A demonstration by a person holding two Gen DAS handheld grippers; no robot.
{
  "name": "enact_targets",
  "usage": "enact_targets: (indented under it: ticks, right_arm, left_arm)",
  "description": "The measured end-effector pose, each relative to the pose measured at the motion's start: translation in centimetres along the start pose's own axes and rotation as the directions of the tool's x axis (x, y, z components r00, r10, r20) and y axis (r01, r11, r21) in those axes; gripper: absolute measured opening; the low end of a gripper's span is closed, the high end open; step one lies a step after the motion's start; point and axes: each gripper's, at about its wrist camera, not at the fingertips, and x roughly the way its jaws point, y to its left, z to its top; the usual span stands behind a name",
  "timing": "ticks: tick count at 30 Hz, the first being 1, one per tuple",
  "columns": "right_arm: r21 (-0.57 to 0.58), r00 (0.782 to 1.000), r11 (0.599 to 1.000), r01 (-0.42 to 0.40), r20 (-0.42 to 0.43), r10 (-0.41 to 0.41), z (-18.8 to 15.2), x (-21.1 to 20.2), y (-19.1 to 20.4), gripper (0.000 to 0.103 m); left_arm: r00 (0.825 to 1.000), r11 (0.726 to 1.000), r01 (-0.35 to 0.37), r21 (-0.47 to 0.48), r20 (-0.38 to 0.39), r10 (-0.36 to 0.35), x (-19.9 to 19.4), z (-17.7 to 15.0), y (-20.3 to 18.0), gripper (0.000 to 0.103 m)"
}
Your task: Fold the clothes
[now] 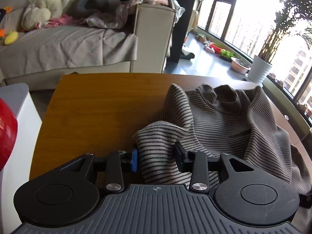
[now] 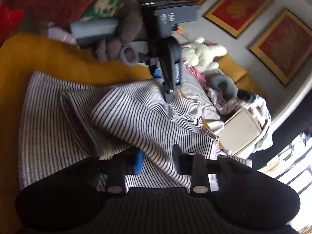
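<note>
A grey-and-black striped sweater (image 1: 224,120) lies crumpled on the right half of a wooden table (image 1: 93,113). My left gripper (image 1: 157,157) is shut on a fold of the sweater at its near left edge, with cloth bunched between the fingers. In the right wrist view the striped sweater (image 2: 120,113) hangs stretched above the table (image 2: 39,58). My right gripper (image 2: 159,160) is shut on another edge of it. The left gripper (image 2: 171,72) shows across the cloth, holding the far edge.
A beige sofa (image 1: 78,44) with a plush toy (image 1: 44,5) and loose clothes stands behind the table. A white cabinet (image 1: 17,120) with a red object (image 1: 5,130) is at the left. Windows and a potted plant (image 1: 261,66) are at the right.
</note>
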Motion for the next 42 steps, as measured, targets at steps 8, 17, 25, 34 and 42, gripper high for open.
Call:
enact_targets:
  ticks: [8,17,25,34,42]
  right_arm:
    - [0.597,0.99,0.792,0.124,-0.02,-0.141,-1.2,0.3,-12.5,0.008]
    - [0.984,0.987,0.157,0.085,-0.061,-0.151,-12.7,2.3,-17.2,0.02]
    - [0.941,0.969,0.255,0.224,-0.186,-0.162,-14.3,-1.3,-14.5,0.028]
    - [0.709,0.963,0.652,0.268,-0.176,-0.205,-6.4,-3.8,-15.2,0.087]
    - [0.398,0.975,0.898,0.187,-0.188,-0.119,-3.2,1.8,-10.6,0.079]
  left_arm:
    - [0.995,0.998,0.039,-0.053,0.094,-0.034,-4.2,-0.6,2.3,0.068]
    - [0.931,0.991,0.119,0.069,0.338,-0.135,-6.1,-4.3,-2.6,0.097]
    - [0.958,0.987,0.149,0.062,0.238,-0.16,-4.6,-7.5,-5.4,0.1]
    - [0.953,0.981,0.17,0.092,0.24,-0.187,-7.6,-6.9,-5.6,0.102]
    - [0.989,0.986,0.011,0.169,0.141,-0.035,-2.7,-3.5,-5.2,0.103]
